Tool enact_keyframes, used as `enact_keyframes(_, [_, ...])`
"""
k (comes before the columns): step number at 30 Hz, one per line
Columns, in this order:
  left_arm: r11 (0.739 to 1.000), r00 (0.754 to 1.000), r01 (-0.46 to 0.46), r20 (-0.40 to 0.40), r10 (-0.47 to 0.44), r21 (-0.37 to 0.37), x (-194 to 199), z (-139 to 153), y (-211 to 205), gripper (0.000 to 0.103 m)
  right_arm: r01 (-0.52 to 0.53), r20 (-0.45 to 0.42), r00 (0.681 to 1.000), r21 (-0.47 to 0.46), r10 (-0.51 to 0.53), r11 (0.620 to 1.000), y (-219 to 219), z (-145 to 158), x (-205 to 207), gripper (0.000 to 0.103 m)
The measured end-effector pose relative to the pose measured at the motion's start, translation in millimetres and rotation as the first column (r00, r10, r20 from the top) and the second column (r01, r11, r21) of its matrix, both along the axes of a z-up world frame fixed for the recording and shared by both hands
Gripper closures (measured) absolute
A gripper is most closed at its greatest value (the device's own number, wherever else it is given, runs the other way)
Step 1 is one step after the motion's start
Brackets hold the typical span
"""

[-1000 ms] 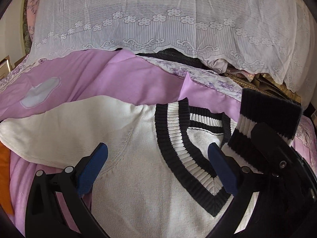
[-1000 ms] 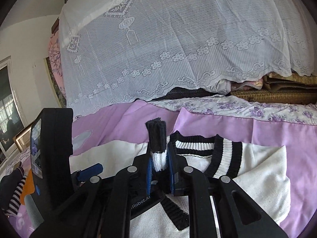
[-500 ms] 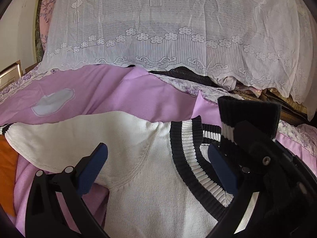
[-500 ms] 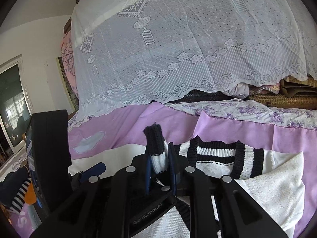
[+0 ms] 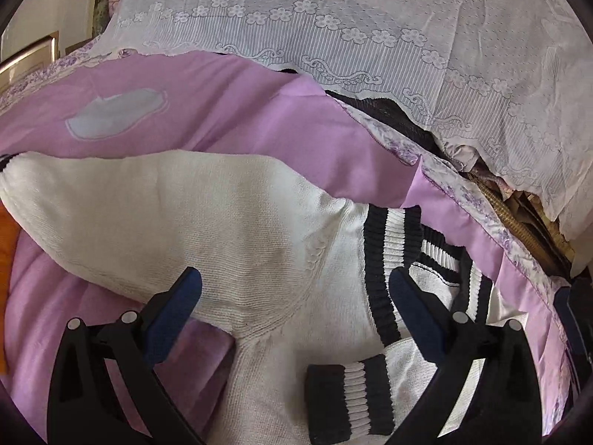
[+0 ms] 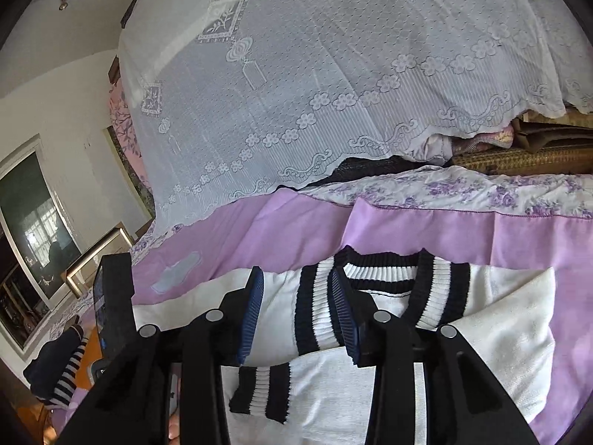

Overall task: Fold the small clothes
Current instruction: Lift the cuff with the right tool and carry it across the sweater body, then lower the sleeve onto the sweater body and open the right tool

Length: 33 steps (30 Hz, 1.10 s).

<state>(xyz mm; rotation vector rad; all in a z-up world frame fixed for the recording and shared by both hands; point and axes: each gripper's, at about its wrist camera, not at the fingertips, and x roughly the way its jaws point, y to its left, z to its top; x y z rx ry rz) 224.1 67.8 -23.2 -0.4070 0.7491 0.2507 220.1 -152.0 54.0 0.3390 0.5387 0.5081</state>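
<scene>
A white knit sweater [image 5: 281, 296] with a black-and-white striped V collar [image 6: 385, 285] lies face up on the purple bedsheet [image 5: 229, 111]. Its right sleeve is folded across the chest, and that sleeve's striped cuff [image 6: 263, 389] lies loose on the front, seen again as the cuff [image 5: 348, 396] in the left wrist view. My right gripper [image 6: 296, 282] hovers just above the cuff; its jaws are opening and nothing is between them. The other sleeve [image 5: 129, 204] stretches out to the left. Above its armpit seam my left gripper [image 5: 294, 285] stands open and holds nothing.
A white lace cover [image 6: 333, 92] drapes a tall pile of bedding at the back, with a woven mat [image 6: 519, 155] beneath it. A dark striped garment [image 6: 55, 371] and something orange [image 5: 7, 241] lie at the left. A floral sheet edge [image 6: 463, 193] borders the purple one.
The right gripper, earlier shut on the upright striped cuff, has spread its jaws and the cuff now lies flat on the sweater. The left gripper has shifted left towards the outstretched sleeve.
</scene>
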Motion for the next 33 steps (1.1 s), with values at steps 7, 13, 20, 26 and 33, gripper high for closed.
enact_keyframes(7, [0.993,0.986,0.075,-0.153,-0.059,0.096,-2,-17,-13,0.004,0.094,-0.117,0.988,-0.023,-0.096,0.995,-44,-31,9,0.063])
enact_keyframes(13, [0.986,0.982,0.152,-0.128,-0.142,0.068,-13,-17,-21,0.004,0.155,-0.296,0.947,0.086,-0.123,0.984,-96,-75,32,0.066])
enact_keyframes(20, [0.949,0.961,0.212,-0.229,-0.158,0.234,5,-40,-50,0.004,0.282,-0.429,0.877,0.09,-0.219,0.955,-148,-137,64,0.103])
enact_keyframes(26, [0.955,0.977,0.178,-0.154,-0.144,0.237,-6,-20,-45,0.004,0.347,-0.403,0.878,0.166,-0.258,0.923,-163,-121,53,0.096])
enact_keyframes(33, [0.95,0.957,0.265,-0.163,-0.239,0.163,0,-23,-53,0.005,0.208,-0.35,0.924,0.111,-0.158,0.972,-124,-99,50,0.076])
